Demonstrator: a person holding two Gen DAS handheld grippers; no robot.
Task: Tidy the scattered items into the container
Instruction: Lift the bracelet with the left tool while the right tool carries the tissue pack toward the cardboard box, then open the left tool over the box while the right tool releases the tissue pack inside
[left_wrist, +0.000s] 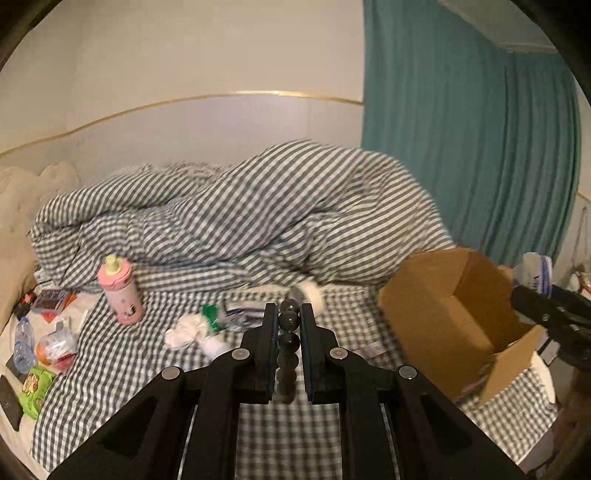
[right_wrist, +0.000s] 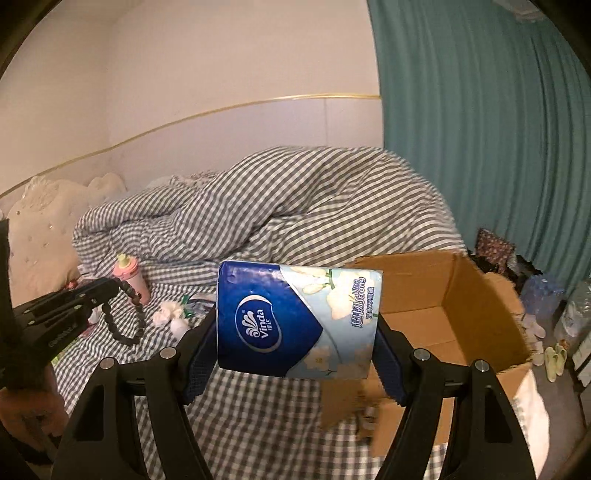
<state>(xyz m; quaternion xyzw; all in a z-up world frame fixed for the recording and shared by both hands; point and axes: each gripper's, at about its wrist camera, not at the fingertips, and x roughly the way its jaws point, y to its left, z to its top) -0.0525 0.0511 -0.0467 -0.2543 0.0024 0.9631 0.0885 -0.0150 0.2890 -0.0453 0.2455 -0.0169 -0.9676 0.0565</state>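
Right gripper (right_wrist: 295, 325) fingers pinch the Vinda tissue pack (right_wrist: 297, 325), cardboard box (right_wrist: 461, 295) at two o'clock; left gripper (left_wrist: 289, 325) fingers pinch a bead string (left_wrist: 289, 341)

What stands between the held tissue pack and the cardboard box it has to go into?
Nothing visible. The right gripper holds the tissue pack just in front of the cardboard box, whose top is open and flaps spread.
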